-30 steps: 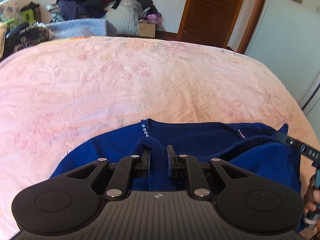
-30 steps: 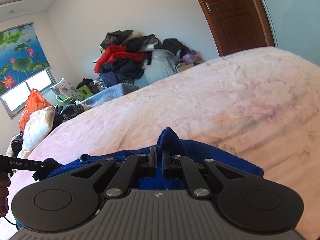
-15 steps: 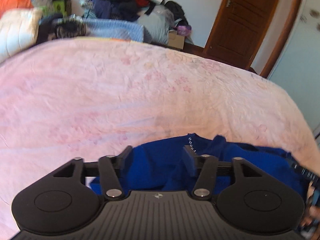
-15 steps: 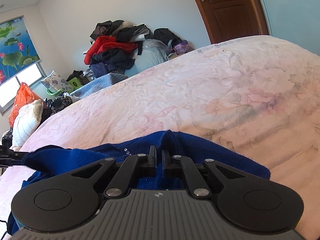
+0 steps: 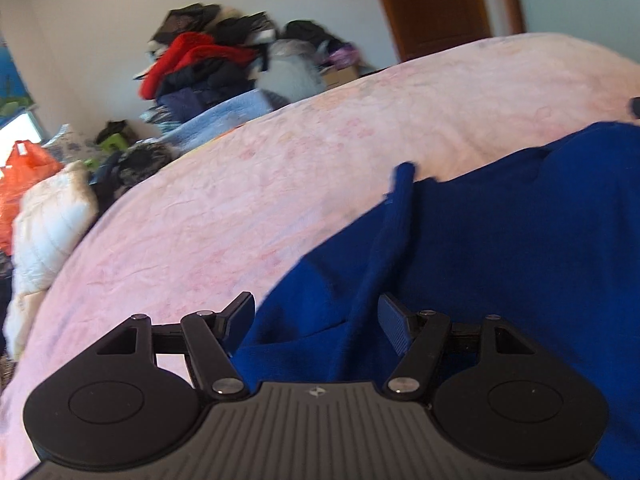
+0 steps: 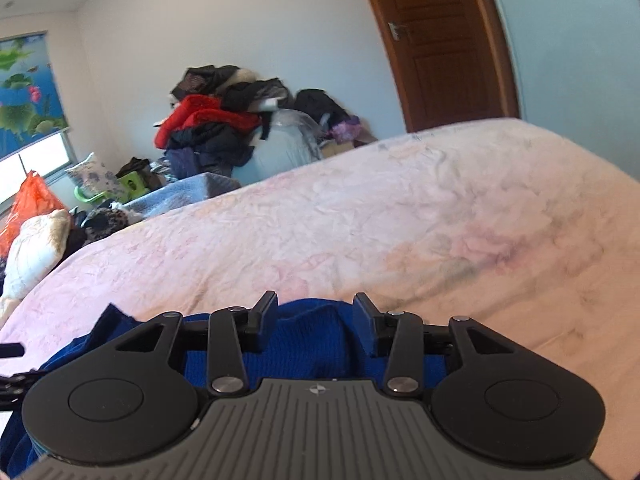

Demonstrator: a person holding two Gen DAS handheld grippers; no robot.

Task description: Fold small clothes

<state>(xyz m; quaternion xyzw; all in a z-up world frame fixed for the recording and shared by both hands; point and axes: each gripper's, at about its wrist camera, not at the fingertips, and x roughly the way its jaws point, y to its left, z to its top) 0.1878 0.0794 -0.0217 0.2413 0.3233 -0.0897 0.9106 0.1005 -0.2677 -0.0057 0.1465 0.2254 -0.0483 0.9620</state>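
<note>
Tilting down, both grippers' fingers are opening, unpinched, around the blue garment.

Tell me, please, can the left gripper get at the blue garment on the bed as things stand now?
Probably yes. The left gripper sits right over the blue garment, its jaws opening with a raised fold between them, pads not pressing. Nothing lies between gripper and cloth on the pink bed cover.
</note>
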